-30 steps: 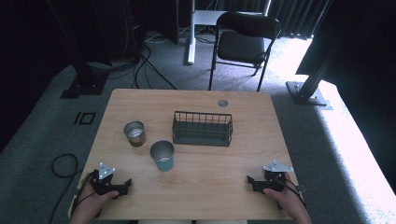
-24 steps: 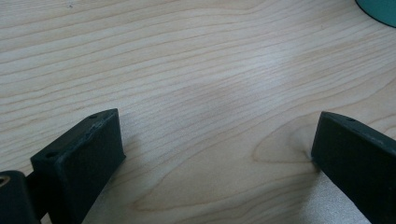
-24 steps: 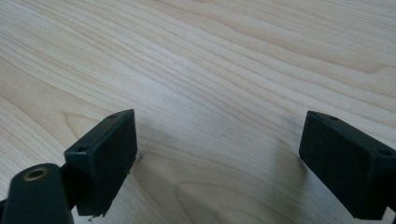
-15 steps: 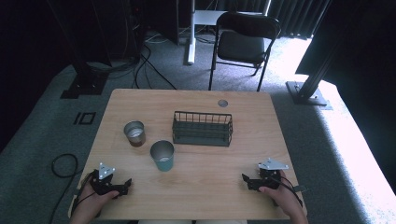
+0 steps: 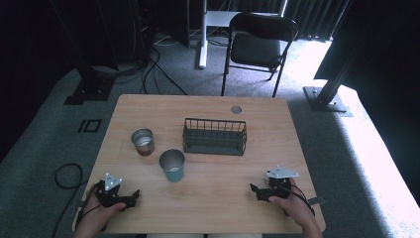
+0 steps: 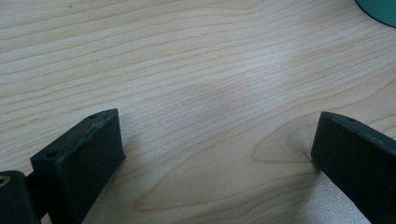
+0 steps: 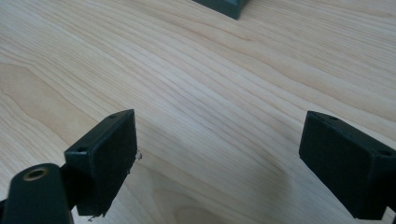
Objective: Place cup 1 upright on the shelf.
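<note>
A: Left black two-jaw gripper (image 5: 130, 197), state?

B: Jaws spread wide, nothing between them. It sits low at the near left corner of the light wooden table (image 5: 213, 208), held in the person's left hand (image 5: 96, 215). In the left gripper view the gripper (image 6: 215, 154) has bare wood grain between its jaws; the right jaw is cut off by the frame edge.

A: Right black two-jaw gripper (image 5: 256, 192)?

B: Also spread apart and empty, near the near right corner, in the person's right hand (image 5: 297, 206). In the right gripper view the gripper (image 7: 217, 154) frames plain tabletop (image 7: 196, 70).

A: Nearest things?

B: Teal metal cup (image 5: 172, 165), upright, ahead and to the right of the left gripper, well apart from it. In the left gripper view just a sliver of the teal cup (image 6: 379, 8) shows at the top right corner, the rest cut off. Behind it and to the left stands a steel cup with a brownish base (image 5: 142, 142), upright, near the teal one, not touching.

A: Anything inside them?

B: Can't tell; interiors too small and dim in the high view.

A: Basket?

B: Dark wire rectangular basket (image 5: 215, 136), mid-table, right of the cups, well ahead of the right gripper. Looks empty, though the floor is hard to read through the wires. The right gripper view catches one dark corner (image 7: 222, 7) at the top edge, probably the basket.

A: Else?

B: Small round grey grommet (image 5: 236, 109) near the far edge. Black folding chair (image 5: 260, 42) on the carpet beyond; surroundings mostly in shadow.
</note>
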`<state>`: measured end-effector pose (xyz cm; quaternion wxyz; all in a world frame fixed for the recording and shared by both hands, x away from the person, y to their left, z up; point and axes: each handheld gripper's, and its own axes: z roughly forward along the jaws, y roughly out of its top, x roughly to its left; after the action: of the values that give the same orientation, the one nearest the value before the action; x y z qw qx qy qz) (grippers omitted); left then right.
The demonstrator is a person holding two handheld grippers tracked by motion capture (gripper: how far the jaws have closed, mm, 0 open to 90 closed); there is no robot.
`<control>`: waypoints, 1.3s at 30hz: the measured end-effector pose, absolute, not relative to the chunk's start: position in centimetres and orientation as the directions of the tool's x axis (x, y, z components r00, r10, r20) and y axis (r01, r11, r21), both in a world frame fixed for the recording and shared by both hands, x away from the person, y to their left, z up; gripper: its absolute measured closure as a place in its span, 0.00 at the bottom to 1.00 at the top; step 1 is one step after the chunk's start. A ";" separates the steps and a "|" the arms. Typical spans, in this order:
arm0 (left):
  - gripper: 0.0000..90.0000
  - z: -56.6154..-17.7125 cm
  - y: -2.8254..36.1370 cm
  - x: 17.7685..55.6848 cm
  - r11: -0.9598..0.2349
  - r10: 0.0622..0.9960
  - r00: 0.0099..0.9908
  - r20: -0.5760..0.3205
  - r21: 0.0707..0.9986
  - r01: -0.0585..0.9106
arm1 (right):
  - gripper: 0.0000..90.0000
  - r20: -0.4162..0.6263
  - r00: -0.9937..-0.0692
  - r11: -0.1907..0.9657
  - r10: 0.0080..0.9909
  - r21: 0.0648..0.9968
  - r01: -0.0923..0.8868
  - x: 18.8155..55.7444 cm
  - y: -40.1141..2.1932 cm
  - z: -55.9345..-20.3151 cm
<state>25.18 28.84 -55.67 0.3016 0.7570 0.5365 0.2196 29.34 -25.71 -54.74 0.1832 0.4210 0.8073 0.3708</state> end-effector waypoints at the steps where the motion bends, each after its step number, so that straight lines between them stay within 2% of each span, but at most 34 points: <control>1: 0.03 -55.7 28.8 25.2 -0.242 0.945 0.328 0.008 0.692 0.680 | 0.12 0.016 -0.591 0.378 0.807 0.754 0.537 29.5 -25.2 -54.6; 39: 0.03 -55.7 28.8 25.2 -0.242 0.945 0.328 0.009 0.692 0.680 | 0.12 0.022 -0.724 0.438 0.689 0.784 0.440 30.9 -17.8 -54.1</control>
<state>25.18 28.84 -55.67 0.3016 0.7569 0.5365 0.2197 30.94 -17.78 -54.06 0.1525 0.3386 0.8342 0.4077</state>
